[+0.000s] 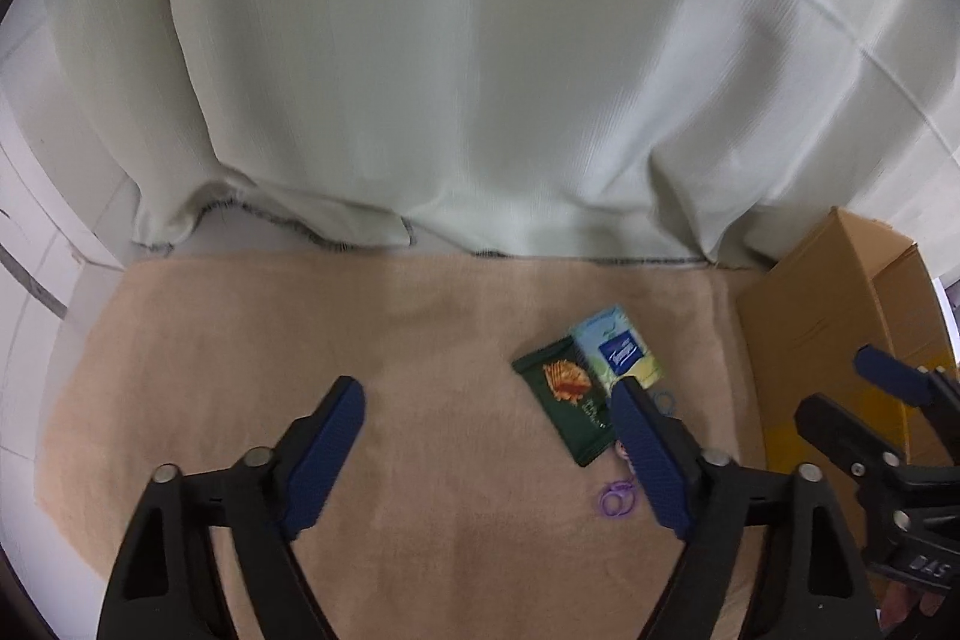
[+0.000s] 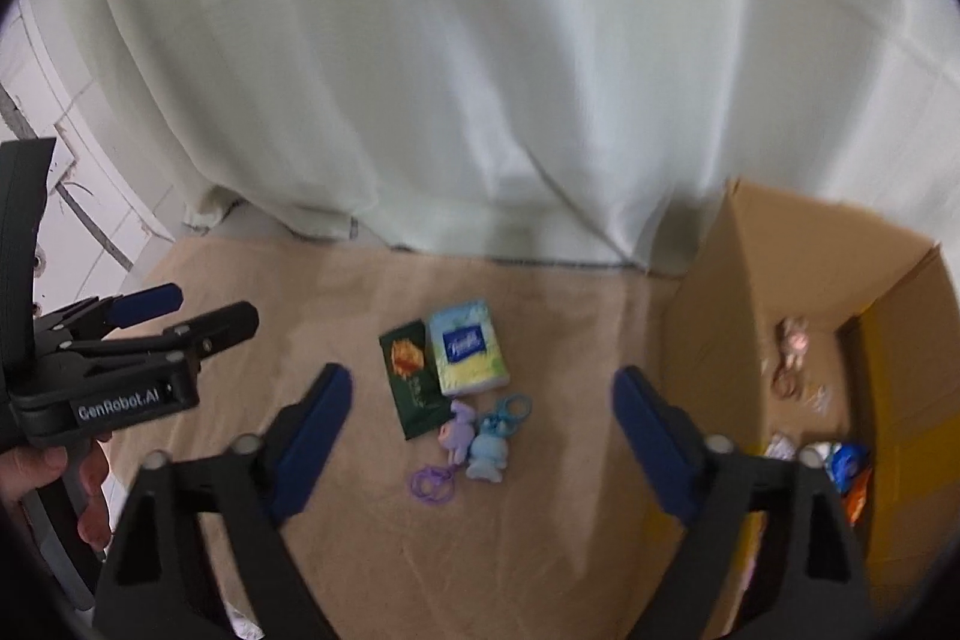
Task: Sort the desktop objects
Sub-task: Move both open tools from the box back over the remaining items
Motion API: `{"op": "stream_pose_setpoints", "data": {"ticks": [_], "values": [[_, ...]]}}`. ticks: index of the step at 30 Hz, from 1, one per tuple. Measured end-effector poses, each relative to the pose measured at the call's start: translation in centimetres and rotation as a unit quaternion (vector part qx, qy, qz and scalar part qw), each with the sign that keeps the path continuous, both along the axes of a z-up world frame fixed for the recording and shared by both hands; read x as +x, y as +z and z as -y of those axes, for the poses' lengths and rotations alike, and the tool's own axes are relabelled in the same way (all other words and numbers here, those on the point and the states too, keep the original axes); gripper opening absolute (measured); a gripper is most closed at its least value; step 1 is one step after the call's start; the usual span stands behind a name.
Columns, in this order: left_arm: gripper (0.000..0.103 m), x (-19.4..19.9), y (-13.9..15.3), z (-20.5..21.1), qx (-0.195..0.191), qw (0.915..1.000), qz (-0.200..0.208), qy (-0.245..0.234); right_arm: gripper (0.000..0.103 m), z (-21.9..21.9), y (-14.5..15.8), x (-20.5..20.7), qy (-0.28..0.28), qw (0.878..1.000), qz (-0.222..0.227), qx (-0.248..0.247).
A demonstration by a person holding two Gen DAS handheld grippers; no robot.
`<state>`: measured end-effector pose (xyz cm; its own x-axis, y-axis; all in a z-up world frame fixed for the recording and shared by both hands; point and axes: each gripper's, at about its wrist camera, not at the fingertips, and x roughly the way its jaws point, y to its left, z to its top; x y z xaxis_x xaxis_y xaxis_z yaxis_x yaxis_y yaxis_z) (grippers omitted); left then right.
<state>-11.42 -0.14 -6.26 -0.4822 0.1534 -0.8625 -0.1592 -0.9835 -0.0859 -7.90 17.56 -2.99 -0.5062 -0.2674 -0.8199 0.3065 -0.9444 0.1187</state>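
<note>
A dark green snack packet [image 2: 411,382] lies on the tan cloth [image 2: 300,292] beside a pale blue and yellow tissue pack [image 2: 471,355]. In front of them are a purple toy [image 2: 459,433], a blue toy [image 2: 489,451] and a purple ring loop [image 2: 429,481]. My right gripper [image 2: 481,377] hangs open above this group, nothing between its fingers. The left wrist view shows the packet [image 1: 561,400], tissue pack [image 1: 618,349] and ring loop [image 1: 618,499] by my open left gripper [image 1: 487,394], whose right finger hides the toys. The other gripper shows at each view's edge: right [image 1: 840,385], left [image 2: 210,305].
An open cardboard box [image 2: 720,328] stands at the right of the cloth, with several small items [image 2: 846,466] inside. A pale curtain [image 2: 480,70] hangs behind the cloth's far edge. White tiled floor [image 2: 90,220] lies to the left. A hand [image 2: 36,460] holds the left gripper.
</note>
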Motion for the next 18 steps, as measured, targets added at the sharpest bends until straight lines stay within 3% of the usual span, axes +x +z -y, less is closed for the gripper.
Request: {"op": "stream_pose_setpoints", "data": {"ticks": [6,15,18], "values": [[0.077,-0.2,-3.1,-0.5,0.0,0.9995,0.028,-0.011,0.061,-0.3,-3.5,-0.3,-0.014,0.999,0.042,0.012],[0.077,-0.2,-6.9,-1.6,0.003,0.998,0.06,-0.022,0.058,-0.3,-8.2,-0.3,-0.021,0.996,0.083,0.017],[0.077,-0.3,-7.8,-1.7,0.003,0.9976,0.066,-0.022,0.051,-0.2,-9.3,-0.6,-0.021,0.995,0.093,0.019]]}}
